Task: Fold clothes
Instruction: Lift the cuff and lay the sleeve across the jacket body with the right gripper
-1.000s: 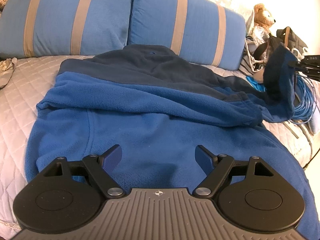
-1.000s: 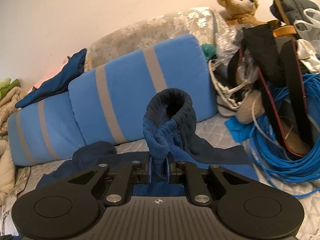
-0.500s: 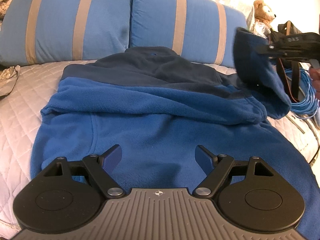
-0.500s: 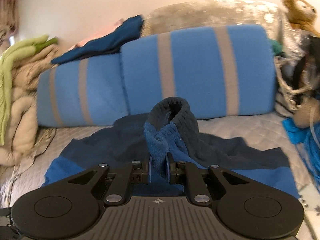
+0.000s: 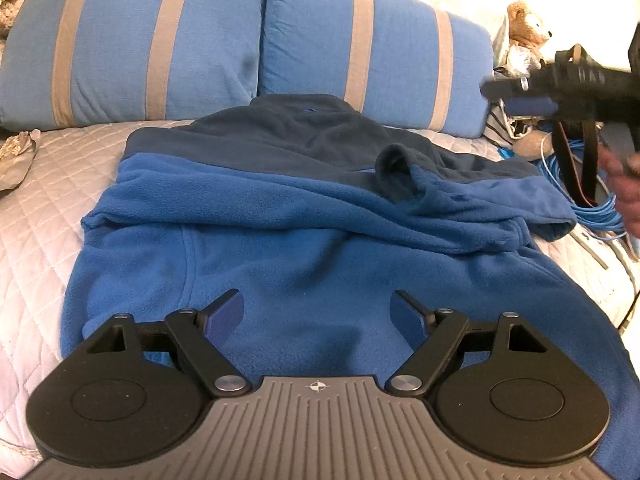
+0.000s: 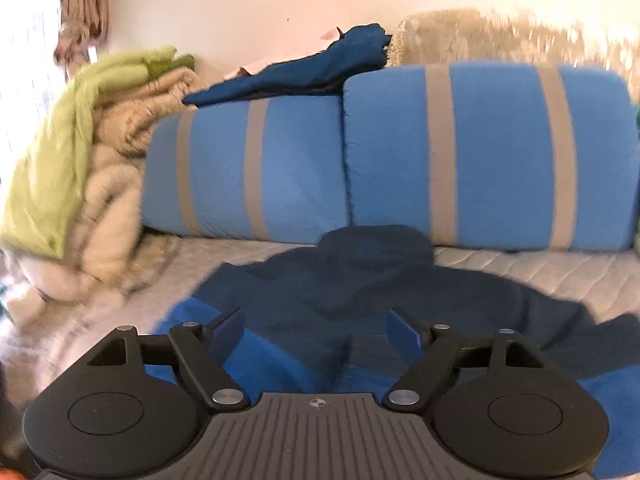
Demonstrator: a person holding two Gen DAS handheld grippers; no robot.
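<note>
A blue fleece jacket [image 5: 304, 248] with a navy yoke lies spread on the quilted bed [image 5: 44, 208]. Its right sleeve [image 5: 432, 184] is folded across the chest, the navy cuff [image 5: 394, 164] lying loose on top. My left gripper [image 5: 318, 312] is open and empty, low over the jacket's lower part. My right gripper [image 6: 316, 330] is open and empty, above the jacket [image 6: 360, 296]; it also shows in the left wrist view [image 5: 528, 98], held in the air at the right, clear of the cloth.
Two blue pillows with tan stripes [image 5: 256, 48] stand behind the jacket. A teddy bear [image 5: 528, 24], straps and a coil of blue cable [image 5: 592, 200] crowd the right side. A pile of beige and green blankets [image 6: 80, 168] sits at the left.
My right gripper swung the sleeve leftward over the jacket, opened and let it go. The cuff now lies on the chest. My left gripper stayed open and nearly still.
</note>
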